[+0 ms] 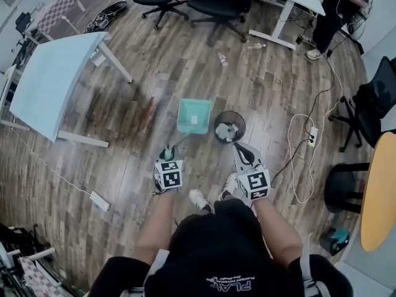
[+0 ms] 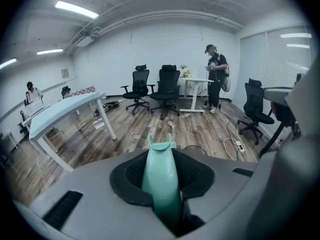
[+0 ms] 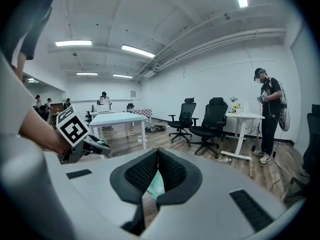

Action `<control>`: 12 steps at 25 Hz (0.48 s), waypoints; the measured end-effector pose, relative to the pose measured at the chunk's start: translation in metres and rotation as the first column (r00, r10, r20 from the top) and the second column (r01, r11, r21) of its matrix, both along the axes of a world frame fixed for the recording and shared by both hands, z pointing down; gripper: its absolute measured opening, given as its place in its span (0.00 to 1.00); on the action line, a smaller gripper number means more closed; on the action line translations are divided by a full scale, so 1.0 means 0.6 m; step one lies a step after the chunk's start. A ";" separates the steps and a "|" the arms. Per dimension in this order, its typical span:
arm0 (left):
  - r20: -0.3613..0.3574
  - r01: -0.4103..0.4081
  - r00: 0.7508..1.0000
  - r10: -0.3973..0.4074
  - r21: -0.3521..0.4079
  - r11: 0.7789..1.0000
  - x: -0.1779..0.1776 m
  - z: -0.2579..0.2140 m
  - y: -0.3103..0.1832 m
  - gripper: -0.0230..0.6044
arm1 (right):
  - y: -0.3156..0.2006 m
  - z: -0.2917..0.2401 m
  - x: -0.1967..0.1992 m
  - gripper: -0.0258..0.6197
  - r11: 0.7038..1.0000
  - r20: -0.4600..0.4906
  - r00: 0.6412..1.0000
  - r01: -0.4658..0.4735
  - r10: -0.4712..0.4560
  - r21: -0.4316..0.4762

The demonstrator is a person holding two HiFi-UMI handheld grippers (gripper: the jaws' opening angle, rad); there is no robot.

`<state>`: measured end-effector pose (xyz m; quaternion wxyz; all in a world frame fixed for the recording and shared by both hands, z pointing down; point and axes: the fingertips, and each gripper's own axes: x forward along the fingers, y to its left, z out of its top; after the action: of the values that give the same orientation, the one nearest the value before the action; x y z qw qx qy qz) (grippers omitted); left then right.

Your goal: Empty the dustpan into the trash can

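Note:
My left gripper [image 1: 168, 154] is shut on the long handle [image 2: 161, 176] of a teal dustpan [image 1: 193, 115]. In the head view the pan lies ahead of that gripper, just left of a black mesh trash can [image 1: 229, 127] with crumpled white waste inside. I cannot tell whether the pan touches the floor. My right gripper [image 1: 244, 153] is near the can's front rim; its pads meet and hold nothing. In the right gripper view a bit of the teal dustpan [image 3: 155, 186] shows through the gap below the right gripper's [image 3: 158, 156] closed tips, and the left gripper [image 3: 80, 139] is at the left.
A light blue table [image 1: 49, 79] stands at the left, black office chairs [image 1: 219, 2] at the back. A bottle [image 1: 222, 59] lies on the wood floor beyond the can. A white cable and power strip [image 1: 312, 136] run at the right, near a black chair [image 1: 371, 104]. A person [image 1: 334, 11] stands at the far right.

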<state>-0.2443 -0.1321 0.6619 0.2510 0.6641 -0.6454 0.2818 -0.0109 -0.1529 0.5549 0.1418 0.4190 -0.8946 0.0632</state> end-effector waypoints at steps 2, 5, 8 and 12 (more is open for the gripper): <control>-0.003 0.015 1.000 -0.015 -0.029 0.999 0.006 0.021 -0.005 0.20 | -0.010 0.014 0.001 0.08 1.000 -0.002 1.000 0.018 -0.018 -0.017; -0.010 0.048 0.999 -0.049 -0.068 0.996 -0.002 0.051 -0.024 0.20 | -0.032 0.037 -0.003 0.08 0.998 0.001 0.999 0.038 -0.038 -0.041; 0.003 0.054 0.999 -0.054 -0.112 0.992 0.001 0.082 -0.036 0.20 | -0.046 0.054 0.001 0.08 0.997 0.004 0.999 0.051 -0.051 -0.063; 0.007 0.043 0.999 -0.042 -0.156 0.987 0.014 0.132 -0.048 0.20 | -0.060 0.074 0.013 0.08 0.996 0.016 0.999 0.048 -0.047 -0.077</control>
<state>-0.2359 -0.1608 0.7414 0.3071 0.6280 -0.6357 0.3273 -0.0029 -0.1887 0.5992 0.1531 0.3912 -0.9022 0.0975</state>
